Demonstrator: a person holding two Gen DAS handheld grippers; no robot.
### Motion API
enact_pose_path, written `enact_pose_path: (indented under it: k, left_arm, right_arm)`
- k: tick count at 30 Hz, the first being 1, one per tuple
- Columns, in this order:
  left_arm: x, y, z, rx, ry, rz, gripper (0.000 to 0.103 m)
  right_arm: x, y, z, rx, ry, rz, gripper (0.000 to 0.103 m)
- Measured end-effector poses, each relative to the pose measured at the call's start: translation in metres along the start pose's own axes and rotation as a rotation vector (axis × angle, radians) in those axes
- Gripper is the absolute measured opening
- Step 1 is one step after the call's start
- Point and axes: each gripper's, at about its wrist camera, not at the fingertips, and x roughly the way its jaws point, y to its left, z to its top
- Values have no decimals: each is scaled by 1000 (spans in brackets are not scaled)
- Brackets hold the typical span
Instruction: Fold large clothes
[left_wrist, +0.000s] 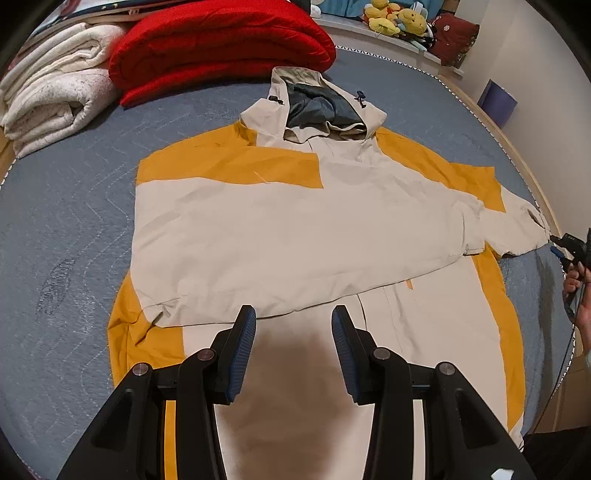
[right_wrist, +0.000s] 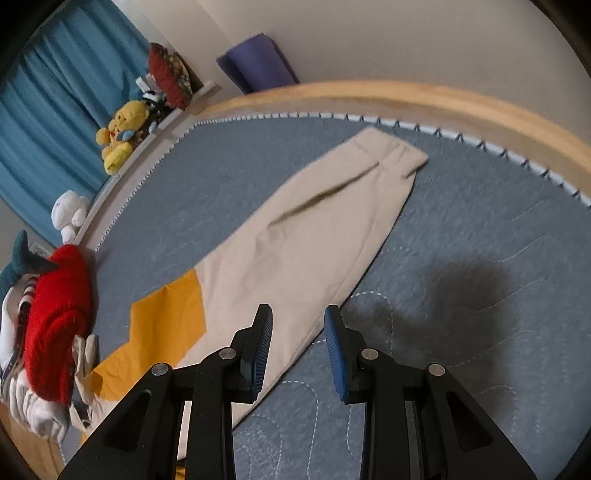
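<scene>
A beige and yellow hooded jacket lies flat on the grey-blue quilted bed, hood at the far end. One sleeve is folded across the chest. My left gripper hovers open over the jacket's lower front, nothing between its fingers. The other sleeve lies stretched out over the bed, its cuff near the far edge. My right gripper is open above that sleeve's near edge and holds nothing. From the left wrist it shows at the right edge, in a person's hand, beside the cuff.
A folded red blanket and a folded white blanket lie at the head of the bed. Plush toys sit on a ledge behind. A wooden bed frame runs past the cuff, with a purple roll beyond.
</scene>
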Motion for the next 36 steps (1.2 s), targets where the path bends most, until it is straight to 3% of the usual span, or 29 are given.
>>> enact_pose_path:
  k: [10, 15, 23, 24, 25, 31, 36]
  left_arm:
    - [4, 4, 0, 7, 1, 7, 39]
    - [7, 2, 2, 8, -5, 7, 39]
    - [8, 3, 4, 11, -14, 16, 39]
    - [8, 3, 5, 10, -15, 15, 39]
    - [7, 3, 5, 11, -17, 14, 39]
    - [-4, 9, 11, -11, -44, -1, 39]
    - [-22, 21, 15, -42, -73, -13, 39]
  right_arm:
    - [76, -52, 17, 145, 109, 1, 31]
    - [87, -65, 33, 234, 64, 34, 31]
    - [97, -51, 62, 200, 36, -85, 31]
    - [97, -49, 65, 197, 29, -100, 25]
    - [95, -44, 67, 188, 17, -110, 10]
    - [60, 20, 76, 19, -142, -121, 4]
    - [15, 128, 48, -320, -221, -42, 4]
